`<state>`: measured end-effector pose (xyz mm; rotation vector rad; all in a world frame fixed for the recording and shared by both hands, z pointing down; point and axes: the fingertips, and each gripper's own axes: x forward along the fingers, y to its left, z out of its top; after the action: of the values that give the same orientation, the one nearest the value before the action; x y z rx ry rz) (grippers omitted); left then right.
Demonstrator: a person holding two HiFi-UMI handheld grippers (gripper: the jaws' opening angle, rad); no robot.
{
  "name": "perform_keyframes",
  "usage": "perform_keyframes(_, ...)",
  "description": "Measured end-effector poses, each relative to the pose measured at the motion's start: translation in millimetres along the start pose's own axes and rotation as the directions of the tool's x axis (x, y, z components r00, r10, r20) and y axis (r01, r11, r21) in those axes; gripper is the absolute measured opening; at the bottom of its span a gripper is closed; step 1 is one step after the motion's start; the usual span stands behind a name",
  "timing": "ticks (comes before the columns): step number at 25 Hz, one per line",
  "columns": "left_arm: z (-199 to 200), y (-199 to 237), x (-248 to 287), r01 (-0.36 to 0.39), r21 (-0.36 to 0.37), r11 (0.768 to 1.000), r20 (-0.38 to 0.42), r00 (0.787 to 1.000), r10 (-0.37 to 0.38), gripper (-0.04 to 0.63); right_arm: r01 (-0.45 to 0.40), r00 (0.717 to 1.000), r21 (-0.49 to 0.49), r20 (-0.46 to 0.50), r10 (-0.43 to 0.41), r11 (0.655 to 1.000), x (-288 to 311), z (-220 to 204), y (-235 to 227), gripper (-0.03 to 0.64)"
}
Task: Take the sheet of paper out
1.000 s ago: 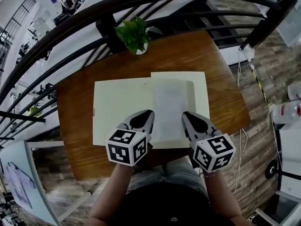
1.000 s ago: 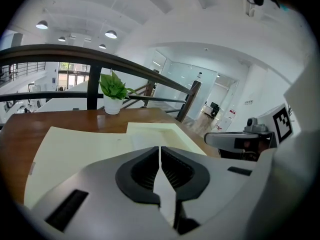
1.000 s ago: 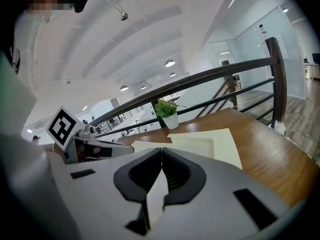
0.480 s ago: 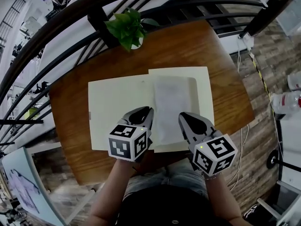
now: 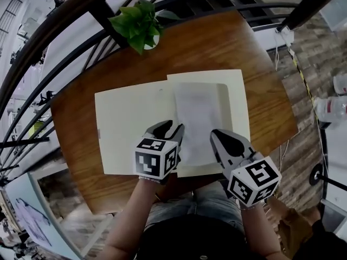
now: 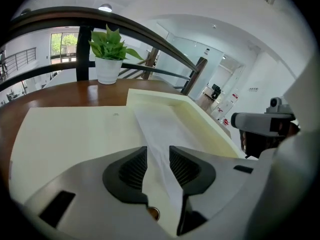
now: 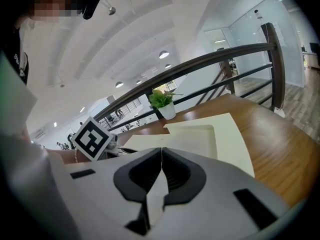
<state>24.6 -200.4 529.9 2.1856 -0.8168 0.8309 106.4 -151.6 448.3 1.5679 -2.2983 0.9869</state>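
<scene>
The sheet of paper [image 5: 195, 121] is laid in the right half of the open folder [image 5: 130, 129], toward the table's [image 5: 217, 47] front edge. The left gripper's [image 5: 172, 128] 2 jaws have just been opened, and the sheet's near left edge is seen between them, unpressed. The right gripper's [image 5: 219, 137] jaws are closed together.

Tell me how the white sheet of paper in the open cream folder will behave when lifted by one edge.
The white sheet of paper looks thin, lying flat with no thickness visible, so it will likely flop and bend. A single loose sheet, it is probably light and may slide over the smooth cream folder if pushed.
</scene>
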Motion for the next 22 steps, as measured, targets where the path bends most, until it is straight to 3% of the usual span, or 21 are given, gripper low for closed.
perform_keyframes(9,-10.8,0.2,20.7,-0.013,0.018,1.0,-0.07,0.997,0.014,0.129,0.008,1.0,0.036,-0.007,-0.008,0.999,2.9,-5.3,-4.9,0.028)
perform_keyframes(15,-15.5,4.0,27.1,-0.084,0.081,0.993,-0.109,0.99,0.093,0.124,0.003,1.0,0.048,-0.005,-0.003,0.999,1.4,-6.8,-4.4,0.027)
perform_keyframes(22,-15.9,11.8,26.8,-0.135,0.145,0.98,-0.106,0.983,0.151,0.044,0.012,1.0,0.053,-0.01,-0.012,0.999,-1.8,-9.0,-11.4,0.027)
